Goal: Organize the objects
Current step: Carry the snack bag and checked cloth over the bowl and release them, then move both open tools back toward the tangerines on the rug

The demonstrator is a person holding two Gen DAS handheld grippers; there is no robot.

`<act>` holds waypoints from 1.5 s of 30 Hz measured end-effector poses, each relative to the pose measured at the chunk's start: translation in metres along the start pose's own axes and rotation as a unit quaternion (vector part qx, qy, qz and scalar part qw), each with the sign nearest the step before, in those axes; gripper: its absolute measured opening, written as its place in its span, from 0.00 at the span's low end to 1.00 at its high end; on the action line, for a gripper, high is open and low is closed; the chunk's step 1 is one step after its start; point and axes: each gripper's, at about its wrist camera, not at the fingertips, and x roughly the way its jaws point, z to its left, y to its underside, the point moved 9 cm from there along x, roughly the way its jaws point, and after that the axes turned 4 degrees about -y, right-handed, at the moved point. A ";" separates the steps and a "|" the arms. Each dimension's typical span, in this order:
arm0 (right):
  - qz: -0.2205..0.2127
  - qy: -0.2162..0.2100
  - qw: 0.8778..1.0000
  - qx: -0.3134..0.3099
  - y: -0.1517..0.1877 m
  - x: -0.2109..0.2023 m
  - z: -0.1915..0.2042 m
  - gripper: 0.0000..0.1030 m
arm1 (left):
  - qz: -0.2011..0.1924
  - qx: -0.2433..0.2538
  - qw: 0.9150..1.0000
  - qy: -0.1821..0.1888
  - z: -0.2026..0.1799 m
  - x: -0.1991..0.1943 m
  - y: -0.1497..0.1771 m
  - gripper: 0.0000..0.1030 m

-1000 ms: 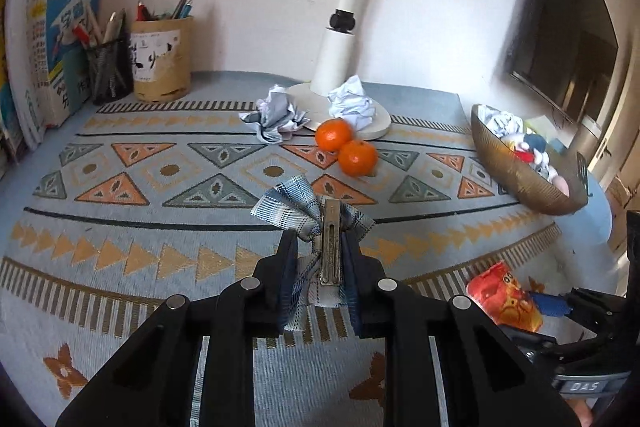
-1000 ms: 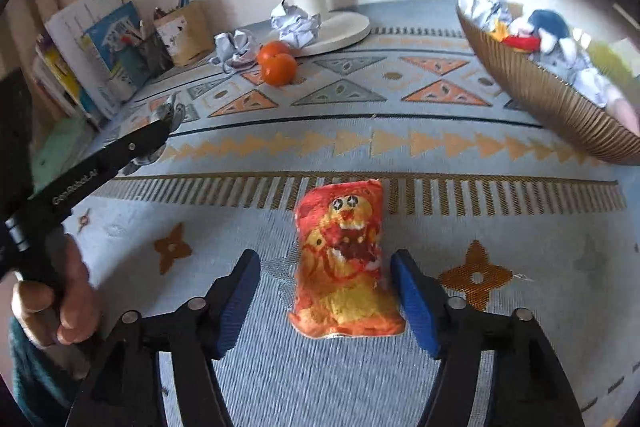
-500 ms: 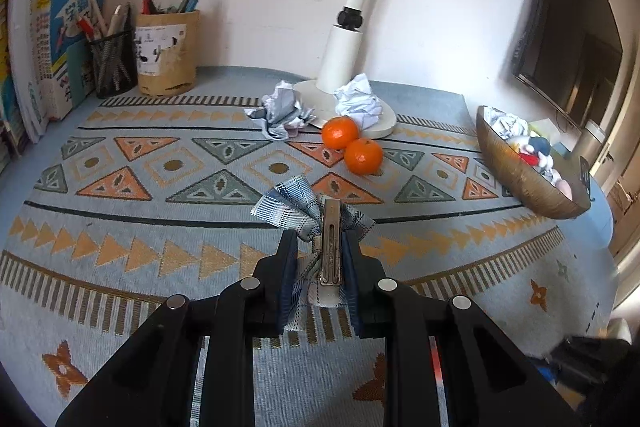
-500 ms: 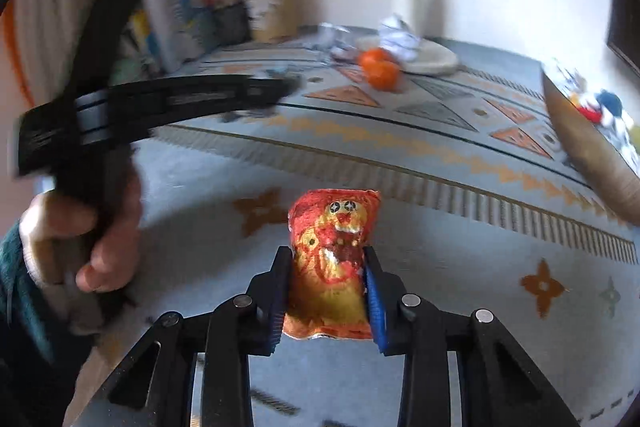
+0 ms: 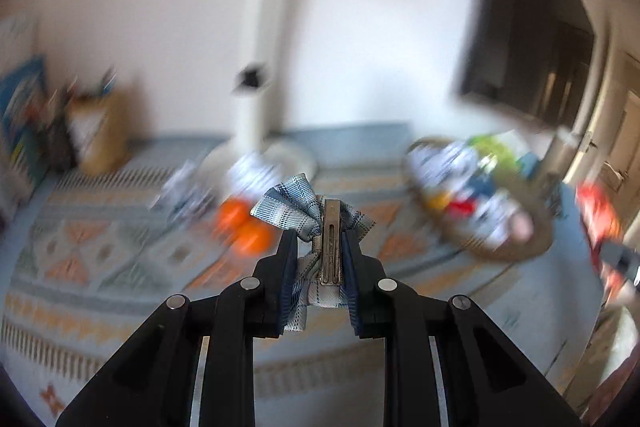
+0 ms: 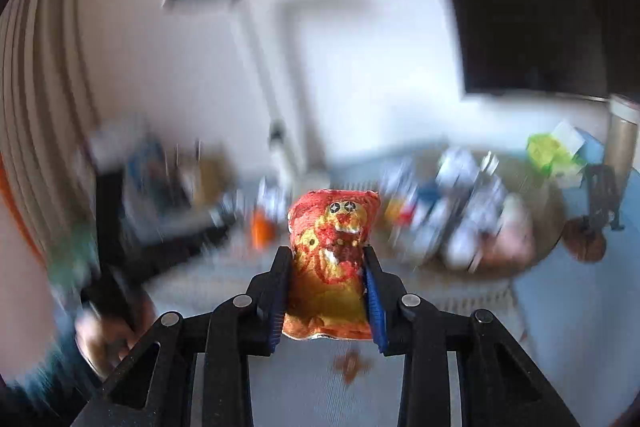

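My left claw (image 5: 319, 247) pinches the plaid bow clip (image 5: 308, 215) by its metal bar, my right claw (image 6: 325, 281) squeezes the orange snack packet (image 6: 334, 255) — both held clear of the worktop (image 5: 120, 267), probably bound for the basket (image 5: 500, 247).

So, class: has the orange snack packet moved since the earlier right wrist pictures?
Yes. The snack packet, clamped in the right gripper, has left the rug and risen toward the bowl.
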 end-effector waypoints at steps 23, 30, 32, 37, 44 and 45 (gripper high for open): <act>-0.057 0.167 0.981 0.081 -0.077 0.087 -0.211 0.65 | 0.037 0.079 0.982 0.169 -0.223 0.125 -0.039 0.32; -0.062 0.202 0.975 0.064 -0.069 0.086 -0.231 0.81 | 0.047 0.038 0.983 0.171 -0.204 0.120 -0.042 0.62; -0.057 0.222 0.972 0.056 -0.063 0.086 -0.235 0.81 | 0.039 0.037 0.985 0.162 -0.192 0.109 -0.045 0.66; -0.101 0.294 0.949 0.051 -0.064 0.061 -0.240 0.87 | 0.025 0.044 0.993 0.103 -0.134 0.067 -0.043 0.70; -0.161 0.285 0.937 0.124 -0.073 0.001 -0.221 0.95 | 0.026 -0.129 0.991 0.030 0.044 -0.014 -0.011 0.96; -0.159 0.275 0.940 0.123 -0.074 -0.001 -0.211 0.95 | 0.024 -0.147 0.989 -0.014 0.077 -0.024 -0.002 0.96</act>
